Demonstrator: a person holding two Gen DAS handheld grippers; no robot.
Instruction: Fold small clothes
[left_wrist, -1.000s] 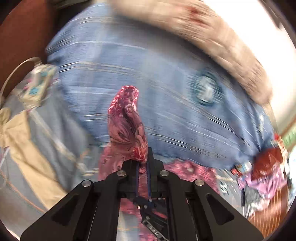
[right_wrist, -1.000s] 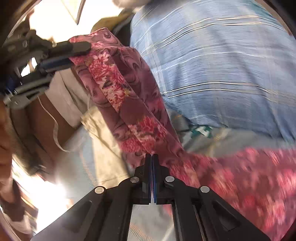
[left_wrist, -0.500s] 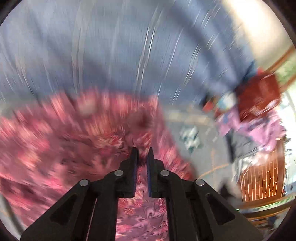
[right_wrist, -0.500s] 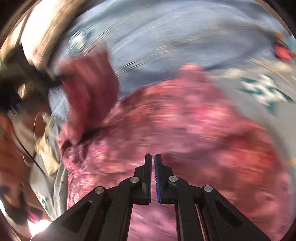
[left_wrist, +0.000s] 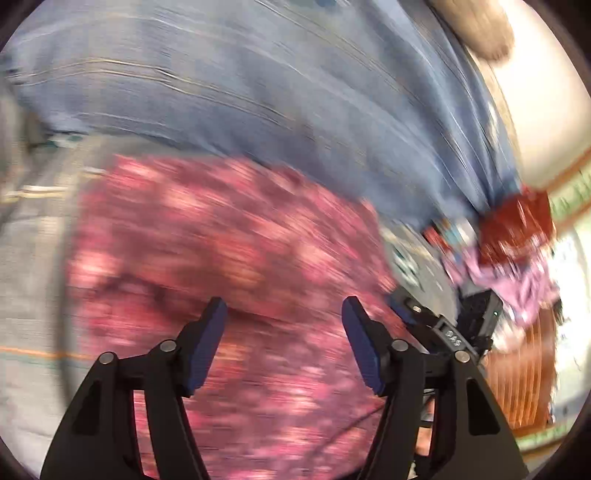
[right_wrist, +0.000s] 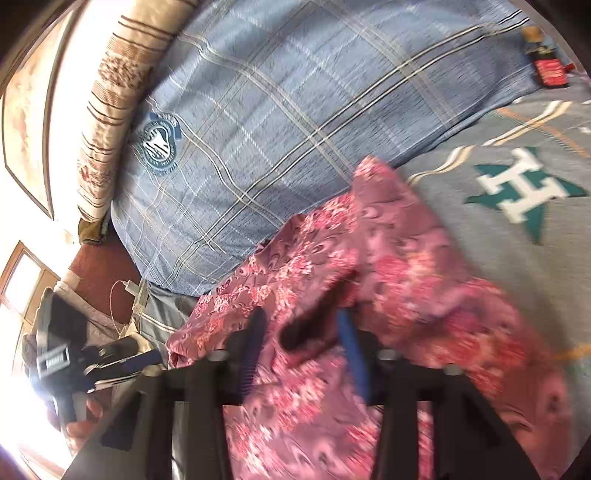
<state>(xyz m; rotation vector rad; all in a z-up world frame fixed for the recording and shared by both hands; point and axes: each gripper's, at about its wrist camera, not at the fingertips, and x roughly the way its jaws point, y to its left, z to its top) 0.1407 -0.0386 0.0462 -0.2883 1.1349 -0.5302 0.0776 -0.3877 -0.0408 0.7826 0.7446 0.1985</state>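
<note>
Both grippers have let go since half a second ago: the left gripper (left_wrist: 284, 317) and the right gripper (right_wrist: 303, 332) now hang with their blue-padded jaws spread wide, nothing between them. Below them the pink floral garment (right_wrist: 369, 266) lies on the grey bedsheet (right_wrist: 480, 236), a thin, silky, paisley-and-flower print, rumpled, with a dark fold opening near its middle. From the right wrist view its long axis seems to run from lower left up toward a pointed corner at the blue plaid pillow (right_wrist: 295, 110), though blur makes the outline uncertain. A striped beige pillow (right_wrist: 110, 92) sits behind the blue one. A white charger cable (right_wrist: 122, 291) lies at the bed's edge. In the left view a heap of other clothes (left_wrist: 517, 258) lies beyond the garment.
</note>
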